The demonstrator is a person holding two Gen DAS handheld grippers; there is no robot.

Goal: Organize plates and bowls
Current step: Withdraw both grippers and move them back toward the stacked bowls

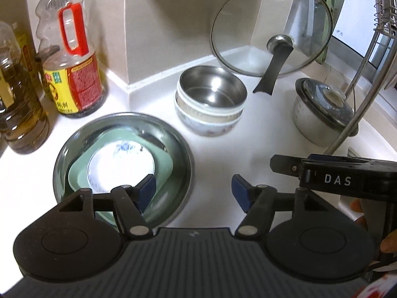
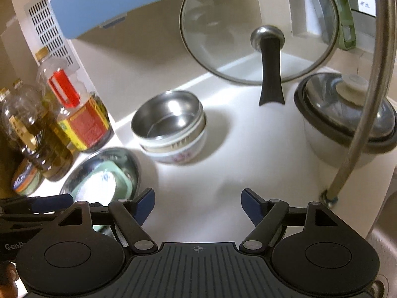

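A wide steel basin (image 1: 184,146) sits on the white counter and holds a pale green square plate (image 1: 166,166) with a white blue-flowered dish (image 1: 121,166) inside it. Behind it stands a stack of bowls: a steel bowl (image 1: 211,92) nested in patterned ceramic bowls (image 1: 206,124). My left gripper (image 1: 193,182) hangs open just over the basin's near right rim, with nothing between its pads. My right gripper (image 2: 198,196) is open over bare counter, in front of the bowl stack (image 2: 171,129) and to the right of the basin (image 2: 129,159). It is empty too.
Oil and sauce bottles (image 1: 72,69) crowd the left wall. A glass pan lid (image 1: 270,27) leans in the back corner. A lidded white pot (image 1: 320,114) and a curved steel faucet pipe (image 2: 359,114) stand at the right, with the sink (image 2: 382,238) beyond.
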